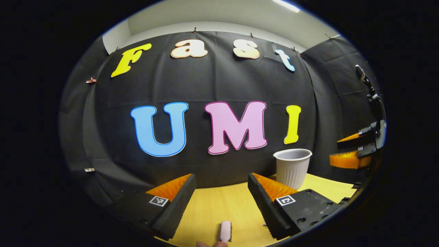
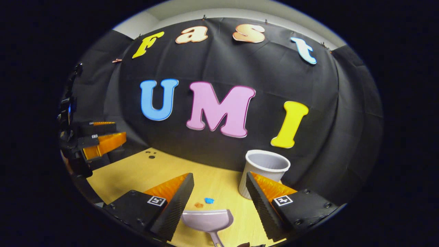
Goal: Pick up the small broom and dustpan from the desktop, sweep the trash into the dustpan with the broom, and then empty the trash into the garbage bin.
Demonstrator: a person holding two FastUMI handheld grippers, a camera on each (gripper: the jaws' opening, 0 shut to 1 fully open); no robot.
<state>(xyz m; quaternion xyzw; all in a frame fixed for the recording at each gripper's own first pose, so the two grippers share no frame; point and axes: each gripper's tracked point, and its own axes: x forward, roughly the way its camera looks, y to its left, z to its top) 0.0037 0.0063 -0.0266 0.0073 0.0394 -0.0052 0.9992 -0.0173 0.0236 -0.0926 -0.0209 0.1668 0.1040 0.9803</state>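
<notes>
In the left gripper view my left gripper [image 1: 221, 178] stands open above the wooden desktop [image 1: 219, 206]. The tip of a small pink broom [image 1: 225, 231] lies on the desk below and between its fingers, untouched. In the right gripper view my right gripper [image 2: 219, 176] is open too. A pale dustpan [image 2: 207, 219] lies flat on the desk low between its fingers, handle toward me, not gripped. Two bits of trash, one blue [image 2: 209, 200] and one orange [image 2: 198, 205], rest just beyond the pan. The white ribbed garbage bin [image 2: 265, 171] stands upright behind the right finger.
The bin [image 1: 292, 167] sits at the back right of the desk in the left gripper view, with the other gripper [image 1: 356, 151] farther right. The left gripper [image 2: 99, 140] shows at the far left of the right gripper view. Small dark marks [image 2: 151, 154] dot the desk's far left.
</notes>
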